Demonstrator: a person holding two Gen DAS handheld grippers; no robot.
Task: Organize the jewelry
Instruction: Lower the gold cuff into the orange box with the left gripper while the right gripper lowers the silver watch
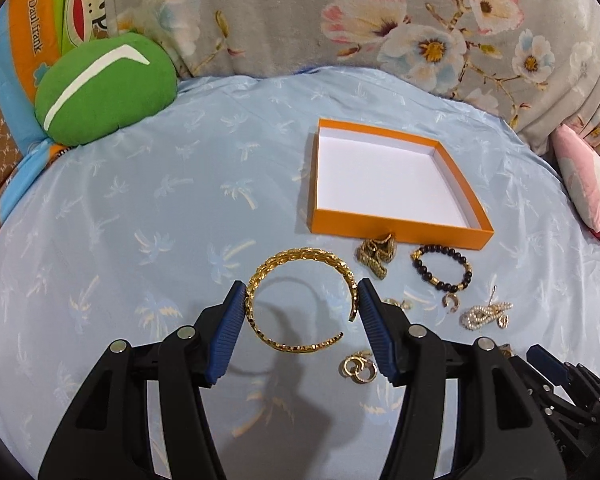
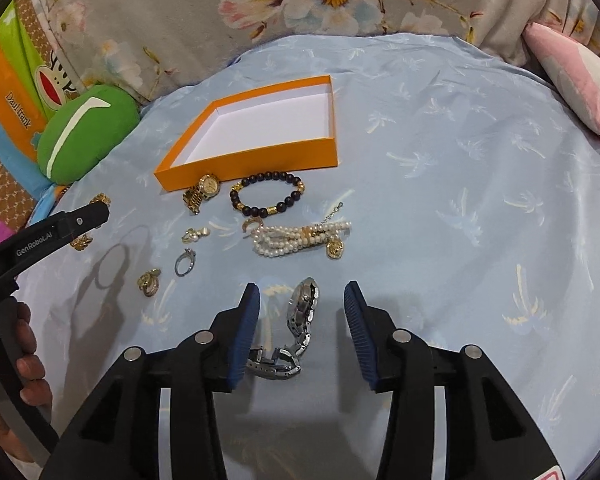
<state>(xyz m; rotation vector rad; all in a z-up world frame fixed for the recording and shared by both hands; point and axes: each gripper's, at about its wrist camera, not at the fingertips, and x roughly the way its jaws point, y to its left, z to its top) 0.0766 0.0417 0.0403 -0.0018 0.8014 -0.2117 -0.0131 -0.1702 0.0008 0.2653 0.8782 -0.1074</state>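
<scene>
My left gripper [image 1: 302,294] is shut on a gold open bangle [image 1: 300,264], holding it by both sides above the blue cloth, with its shadow below. My right gripper [image 2: 302,294] is open; a silver watch [image 2: 300,320] lies on the cloth between its fingers. An empty orange box [image 1: 396,236] with a white inside sits behind the jewelry; it also shows in the right wrist view [image 2: 256,164]. On the cloth lie a gold watch [image 2: 202,194], a black bead bracelet [image 2: 266,196], a pearl bracelet [image 2: 300,238], a silver ring [image 2: 185,263] and gold earrings [image 2: 149,281].
A green cushion [image 1: 104,88] lies at the back left, a pink and white cushion [image 2: 576,76] at the right. A floral fabric [image 1: 340,16] rises behind the blue cloth [image 1: 160,208]. The left gripper's body [image 2: 44,240] and a hand show at the left.
</scene>
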